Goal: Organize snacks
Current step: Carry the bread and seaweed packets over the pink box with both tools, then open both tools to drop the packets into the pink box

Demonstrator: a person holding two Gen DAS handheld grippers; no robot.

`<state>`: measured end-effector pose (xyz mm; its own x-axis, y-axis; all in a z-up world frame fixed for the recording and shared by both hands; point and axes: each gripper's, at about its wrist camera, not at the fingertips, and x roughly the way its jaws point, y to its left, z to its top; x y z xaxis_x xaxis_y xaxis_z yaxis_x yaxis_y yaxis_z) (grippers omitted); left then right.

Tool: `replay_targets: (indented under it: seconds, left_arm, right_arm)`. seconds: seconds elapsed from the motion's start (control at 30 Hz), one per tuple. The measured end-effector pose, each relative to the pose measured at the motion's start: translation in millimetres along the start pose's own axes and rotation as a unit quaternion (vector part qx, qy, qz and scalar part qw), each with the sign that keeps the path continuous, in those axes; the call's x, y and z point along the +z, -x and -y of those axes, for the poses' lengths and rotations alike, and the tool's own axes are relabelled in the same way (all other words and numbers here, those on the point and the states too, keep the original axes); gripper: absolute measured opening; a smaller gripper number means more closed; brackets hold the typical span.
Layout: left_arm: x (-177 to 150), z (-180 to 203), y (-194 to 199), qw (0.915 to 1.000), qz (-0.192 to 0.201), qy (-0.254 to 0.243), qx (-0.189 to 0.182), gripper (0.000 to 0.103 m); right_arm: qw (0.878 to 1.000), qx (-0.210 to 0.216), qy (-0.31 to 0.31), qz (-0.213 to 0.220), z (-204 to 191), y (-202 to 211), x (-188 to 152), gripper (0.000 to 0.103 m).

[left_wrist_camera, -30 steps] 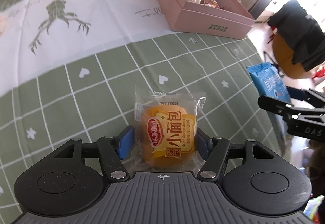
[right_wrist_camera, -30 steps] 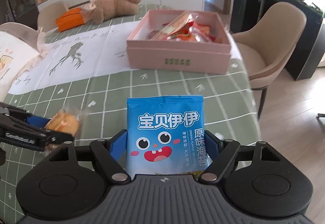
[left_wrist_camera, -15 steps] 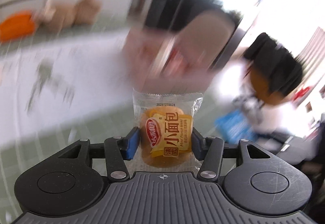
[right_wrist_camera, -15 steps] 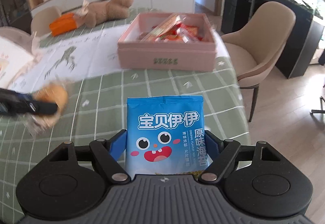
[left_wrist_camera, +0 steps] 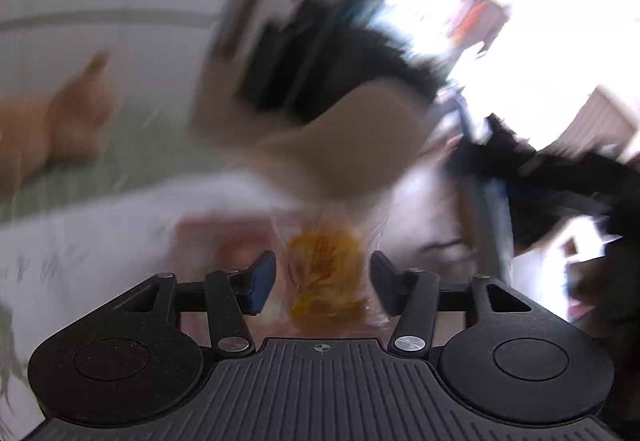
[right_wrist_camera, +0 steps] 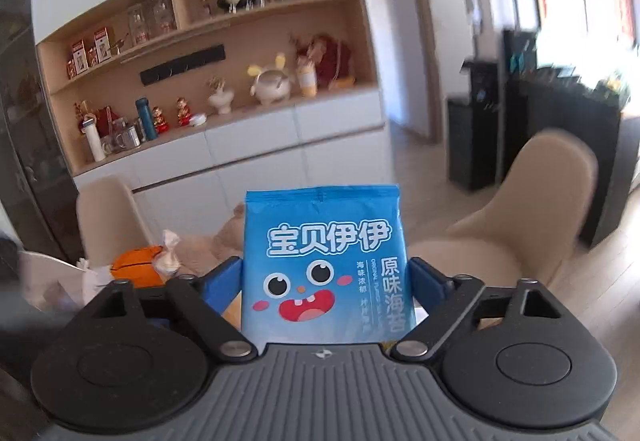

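Observation:
The left wrist view is heavily blurred. My left gripper has its jaws apart, and the yellow bread packet sits blurred between them with a gap on each side. A pink shape under it looks like the pink snack box. My right gripper is shut on the blue seaweed snack bag and holds it upright, raised and pointed at the room.
In the right wrist view a shelf cabinet with ornaments fills the back. A beige chair stands right, another left. An orange toy and a plush lie on the table behind the bag.
My left gripper has swung up towards the pink box and its jaws have opened, so the bread packet is loose. My right gripper has tilted upward with the blue bag still held.

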<state>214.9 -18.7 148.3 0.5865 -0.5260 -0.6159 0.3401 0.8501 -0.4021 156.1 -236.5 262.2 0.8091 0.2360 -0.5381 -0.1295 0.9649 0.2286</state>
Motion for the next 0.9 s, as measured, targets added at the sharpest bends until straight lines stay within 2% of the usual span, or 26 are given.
replay_targets:
  seconds: [0.07,0.17,0.33,0.47,0.57,0.67,0.77,0.87,0.9]
  left_arm:
    - [-14.1,-22.5,-30.5,0.9996,-0.021,0.014,0.009,0.054]
    - [-28.4,-42.0,-37.3,0.9994,-0.016,0.030,0.005,0.054]
    - [-38.3,-48.5,-7.5,0.9991,0.024,0.016,0.031,0.054]
    - [-72.6,-31.9,33.6,0.9958,0.064,0.000,0.066,0.054]
    - [-116.6,-25.3,48.9,0.9916,0.069,-0.029,0.105,0.054]
    - [-162.0,-24.3,56.7,0.9875,0.055,-0.053,0.138,0.055]
    - [-199.0,-24.4,63.1,0.9824,0.042,-0.076,0.166,0.055]
    - [-223.2,-32.6,63.8,0.9802,0.025,-0.058,0.188,0.055]
    - [-228.3,-34.7,63.8,0.9796,0.028,-0.053,0.192,0.054]
  right_arm:
    - [0.998,-0.024,-0.025,-0.043,6.1,-44.5,-13.5,0.089]
    - [0.995,-0.038,-0.049,-0.082,21.4,-80.2,-43.9,0.089]
    - [0.991,-0.029,-0.083,-0.098,45.7,-79.2,-85.0,0.089]
    - [0.990,-0.019,-0.091,-0.103,42.7,-68.8,-117.8,0.089]
    - [0.991,-0.038,-0.062,-0.111,24.0,-55.8,-159.3,0.089]
    - [0.990,-0.069,-0.021,-0.117,-2.3,-51.1,-204.8,0.089]
    - [0.988,-0.082,0.017,-0.130,-23.4,-47.4,-245.9,0.089]
    - [0.985,-0.089,0.039,-0.139,-37.6,-42.7,-275.1,0.089]
    - [0.986,-0.096,0.050,-0.128,-41.8,-40.0,-281.3,0.091]
